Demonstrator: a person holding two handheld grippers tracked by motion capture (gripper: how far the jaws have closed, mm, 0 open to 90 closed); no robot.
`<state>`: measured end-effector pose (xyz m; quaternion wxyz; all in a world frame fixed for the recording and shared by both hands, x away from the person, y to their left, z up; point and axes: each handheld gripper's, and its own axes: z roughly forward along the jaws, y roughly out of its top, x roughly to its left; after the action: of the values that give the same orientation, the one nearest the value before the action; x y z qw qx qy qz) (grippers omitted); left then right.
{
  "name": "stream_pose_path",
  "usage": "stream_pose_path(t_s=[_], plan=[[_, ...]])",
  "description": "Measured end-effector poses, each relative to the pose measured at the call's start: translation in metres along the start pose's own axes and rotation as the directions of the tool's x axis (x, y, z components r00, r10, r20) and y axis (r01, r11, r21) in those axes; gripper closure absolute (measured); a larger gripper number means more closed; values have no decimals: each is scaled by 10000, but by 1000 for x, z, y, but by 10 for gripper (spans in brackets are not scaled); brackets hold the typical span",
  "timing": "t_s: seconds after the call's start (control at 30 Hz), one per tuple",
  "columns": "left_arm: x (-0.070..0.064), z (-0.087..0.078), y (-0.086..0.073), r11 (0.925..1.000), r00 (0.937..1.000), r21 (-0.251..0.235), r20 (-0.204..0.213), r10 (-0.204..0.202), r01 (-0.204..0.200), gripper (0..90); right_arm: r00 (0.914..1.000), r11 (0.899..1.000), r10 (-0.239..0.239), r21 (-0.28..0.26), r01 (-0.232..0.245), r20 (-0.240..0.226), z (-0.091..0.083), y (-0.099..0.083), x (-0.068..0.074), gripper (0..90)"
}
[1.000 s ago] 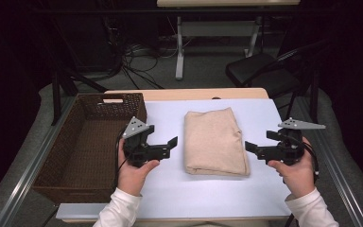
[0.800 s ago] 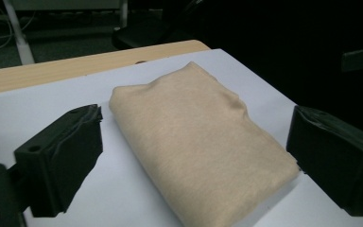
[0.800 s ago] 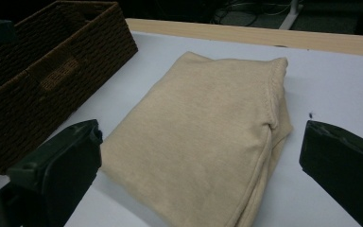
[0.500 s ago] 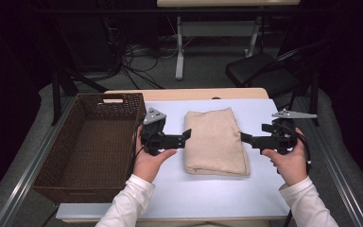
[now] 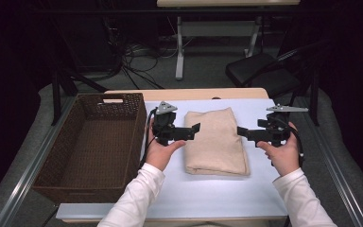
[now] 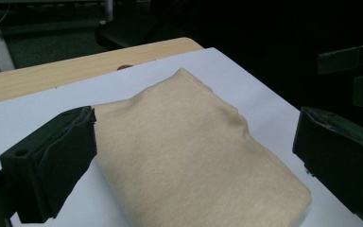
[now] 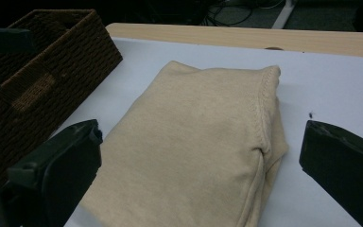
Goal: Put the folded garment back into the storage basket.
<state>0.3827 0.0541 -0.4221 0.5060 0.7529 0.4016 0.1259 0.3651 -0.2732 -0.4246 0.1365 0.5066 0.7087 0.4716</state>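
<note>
basket (image 7: 33,90) cropped left; cloth (image 7: 189,156) cropped btm

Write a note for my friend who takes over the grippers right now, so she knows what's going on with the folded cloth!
Left gripper: open, holding nothing, at the left edge of the folded beige cloth.
Right gripper: open, holding nothing, at the cloth's right edge.
The cloth lies flat on the white table cover, between both grippers, not gripped.
The brown wicker basket sits to the left of the cloth, with nothing in it.
Done: both grippers lined up at the cloth's sides.
Left: probably close on the cloth from both sides and lift it; the basket looks like the likely place for it.
</note>
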Motion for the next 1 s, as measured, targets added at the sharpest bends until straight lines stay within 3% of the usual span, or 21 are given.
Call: stream_pose_path(t_s=[0.2, 0.43, 0.57, 0.7, 0.9, 1.0], plan=[[4, 16, 0, 9997, 10000, 227, 33, -91, 90, 6, 9998, 9997, -183, 178, 184, -43, 14, 0, -3, 0], [15, 31, -2, 9957, 9987, 778, -139, -488, 498, 6, 9998, 9988, 140, 472, -135, -110, 29, -1, -12, 0], [26, 37, -3, 9879, 9919, 893, -95, -1263, 1267, 6, 9995, 9963, 316, 799, -315, 1, 37, 0, -17, 0], [33, 41, -4, 9804, 9871, 1148, -115, -1599, 1602, 6, 9988, 9938, 468, 998, -482, 170, 43, 1, -23, 0], [38, 48, -7, 9708, 9814, 1441, -254, -1903, 1919, 7, 9938, 9829, 1104, 1467, -1113, 147, 51, 0, -36, 1], [38, 51, -8, 9680, 9808, 1581, -360, -1916, 1949, 6, 9922, 9823, 1236, 1399, -1244, 143, 53, -2, -40, 1]])
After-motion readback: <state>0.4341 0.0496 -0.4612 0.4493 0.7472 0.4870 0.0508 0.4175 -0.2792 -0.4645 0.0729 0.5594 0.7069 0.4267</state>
